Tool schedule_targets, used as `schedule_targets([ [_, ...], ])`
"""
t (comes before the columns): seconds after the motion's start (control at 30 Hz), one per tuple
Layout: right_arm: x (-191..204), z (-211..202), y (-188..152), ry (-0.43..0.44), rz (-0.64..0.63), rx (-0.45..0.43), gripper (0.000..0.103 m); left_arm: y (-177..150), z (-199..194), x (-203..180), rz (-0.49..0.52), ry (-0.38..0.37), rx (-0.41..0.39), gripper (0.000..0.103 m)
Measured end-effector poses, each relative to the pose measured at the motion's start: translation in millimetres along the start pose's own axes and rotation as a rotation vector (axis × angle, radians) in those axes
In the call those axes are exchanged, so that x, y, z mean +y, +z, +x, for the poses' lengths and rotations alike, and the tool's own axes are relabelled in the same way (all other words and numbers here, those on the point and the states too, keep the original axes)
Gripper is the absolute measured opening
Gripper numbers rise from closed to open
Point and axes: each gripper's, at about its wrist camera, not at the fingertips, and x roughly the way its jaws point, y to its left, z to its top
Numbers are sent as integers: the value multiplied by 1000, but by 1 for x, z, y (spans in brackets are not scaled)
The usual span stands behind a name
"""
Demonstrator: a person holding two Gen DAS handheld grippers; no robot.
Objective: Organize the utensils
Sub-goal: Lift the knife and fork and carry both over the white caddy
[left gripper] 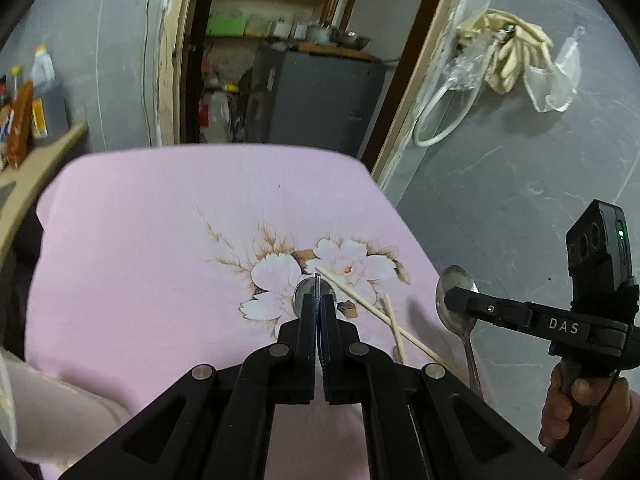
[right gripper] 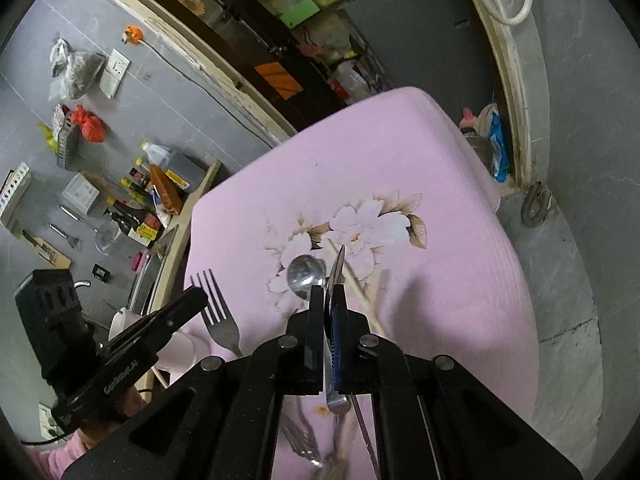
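White letters "DAS" stand on the side of the right gripper (left gripper: 452,298), at four o'clock in the left wrist view — no other lettering can be read.

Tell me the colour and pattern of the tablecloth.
The tablecloth is pink with white, brown-leaved flowers, clearest in the left wrist view.

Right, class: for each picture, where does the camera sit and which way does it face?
Left wrist: on the left claw, facing down at the pink cloth; right claw and a hand show.
Right wrist: on the right claw, facing down at the cloth; left claw shows.
Shared: cloth, chopsticks, the spoon lying on it.
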Motion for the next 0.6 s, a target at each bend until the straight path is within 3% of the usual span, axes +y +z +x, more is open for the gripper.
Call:
schedule_targets([
  [0.27,31,-36,-1,24,-54,-137,3,-5,-50,-9,52,15,-97,2],
  [0.6,98,-81,10,131,-81,-376,3,22,-123,3,57,35,-249,2],
])
